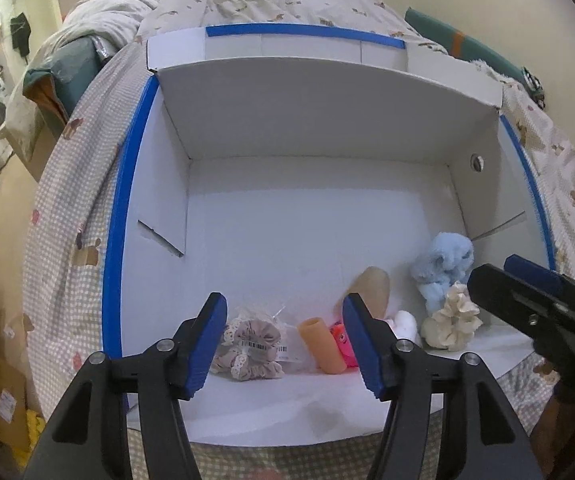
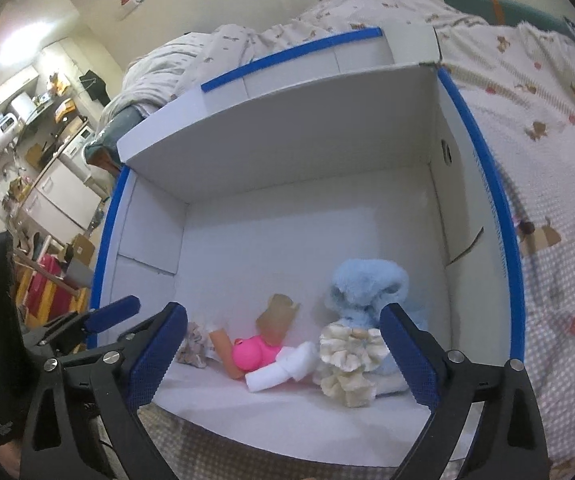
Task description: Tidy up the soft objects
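Note:
A white open box (image 1: 295, 128) with blue-taped edges lies on a bed; it also shows in the right wrist view (image 2: 287, 148). Near its front lie a pinkish-grey scrunchie in a clear bag (image 1: 249, 344), an orange tube (image 1: 323, 346), a pink toy (image 1: 343, 344), a tan piece (image 1: 373, 286), a white roll (image 2: 283, 368), a cream scrunchie (image 1: 451, 322) and a blue plush (image 1: 443, 266). My left gripper (image 1: 285, 346) is open and empty, in front of the bagged scrunchie and tube. My right gripper (image 2: 283, 360) is open and empty, in front of the pink toy (image 2: 253, 354) and cream scrunchie (image 2: 349, 362).
The bed has a checked cover (image 1: 71, 168) and a bunched duvet (image 1: 271, 4) behind the box. The far half of the box floor (image 1: 307, 216) is bare. Room clutter and appliances (image 2: 47, 152) stand at the left.

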### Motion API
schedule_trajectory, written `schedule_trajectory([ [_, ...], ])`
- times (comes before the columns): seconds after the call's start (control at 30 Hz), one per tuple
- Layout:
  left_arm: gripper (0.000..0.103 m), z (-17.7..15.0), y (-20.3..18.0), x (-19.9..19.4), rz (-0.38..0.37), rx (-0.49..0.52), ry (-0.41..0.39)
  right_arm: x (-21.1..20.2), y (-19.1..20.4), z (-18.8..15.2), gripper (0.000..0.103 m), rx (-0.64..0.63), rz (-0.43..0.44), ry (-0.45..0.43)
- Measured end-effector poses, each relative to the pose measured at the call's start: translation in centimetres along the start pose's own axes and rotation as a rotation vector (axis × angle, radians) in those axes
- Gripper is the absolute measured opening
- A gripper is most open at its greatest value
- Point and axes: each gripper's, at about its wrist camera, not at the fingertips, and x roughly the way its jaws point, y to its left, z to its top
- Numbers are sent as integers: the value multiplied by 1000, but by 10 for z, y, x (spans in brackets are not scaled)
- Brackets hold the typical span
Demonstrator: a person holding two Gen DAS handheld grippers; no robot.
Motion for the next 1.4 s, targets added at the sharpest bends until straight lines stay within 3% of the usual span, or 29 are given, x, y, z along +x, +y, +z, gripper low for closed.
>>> schedule_trajectory([
  [0.1, 57, -2, 1, -5, -10, 0, -5, -3, -1, 1, 103, -3, -8, -8],
  [0.2, 57, -4, 7, -11, 33, -17, -16, -8, -3, 1, 103, 4, -22, -27],
  [0.3, 73, -6, 17, -18, 47, -43, -13, -13, -6, -1, 103, 15, -35, -37],
  [0.67, 96, -26, 45, -63, 67, -71, -106, -39, 8, -15, 103, -43, -82, -67],
  [1.03, 98, -59, 52, -123, 93, -81, -325, -82, 36, -38, 103, -106, -90, -184],
  [1.2, 98, -76, 44, -135, 179, -47, -360, -97, 43, -54, 103, -142, -111, -244],
  [1.4, 103, -87, 38, -134, 187, -33, -376, -103, 48, -66, 103, -144, -136, -300],
])
